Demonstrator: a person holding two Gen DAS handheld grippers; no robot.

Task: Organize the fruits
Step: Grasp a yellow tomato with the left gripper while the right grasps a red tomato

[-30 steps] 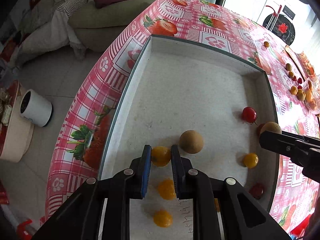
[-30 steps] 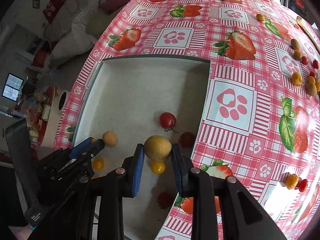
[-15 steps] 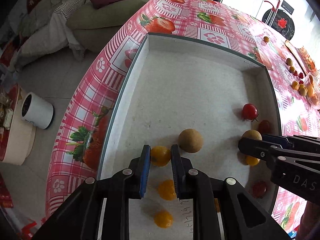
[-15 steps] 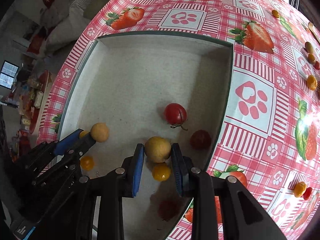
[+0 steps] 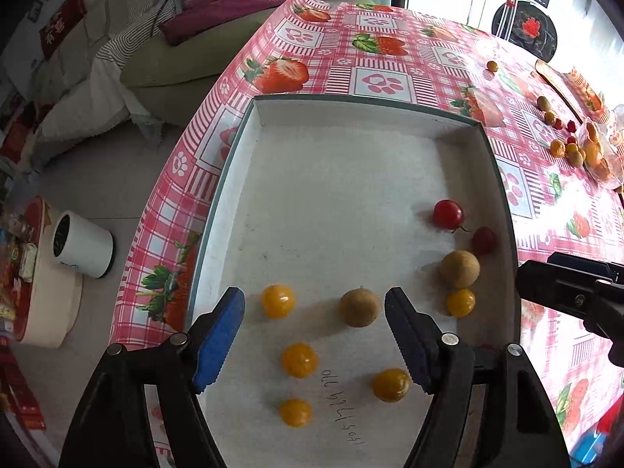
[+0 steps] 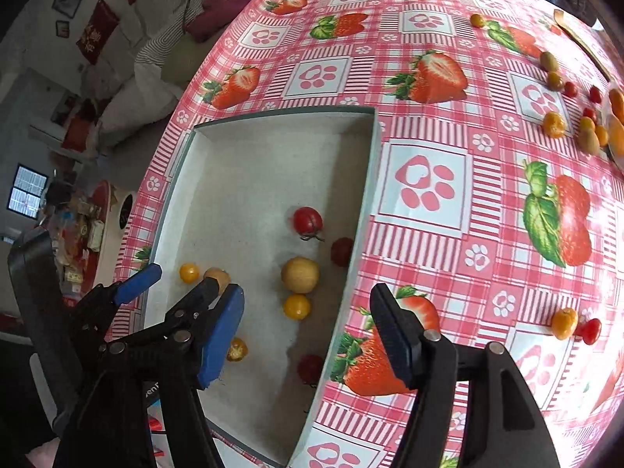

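A shallow white tray sits on the strawberry tablecloth and holds small fruits. My left gripper is open and empty above the tray's near end; a yellow tomato and a brown longan lie between its fingers on the tray floor. More yellow tomatoes lie closer. My right gripper is open and empty above the tray's right edge. Another longan and a yellow tomato lie in front of it, with red tomatoes beyond.
Loose fruits lie on the tablecloth: a cluster at far right and a yellow and red pair near the right gripper. The tray has raised walls. A white bin stands on the floor left of the table.
Both grippers have opened. The left one let go of its yellow tomato, the right one let go of its longan; both fruits now lie in the tray. Both grippers pulled back.
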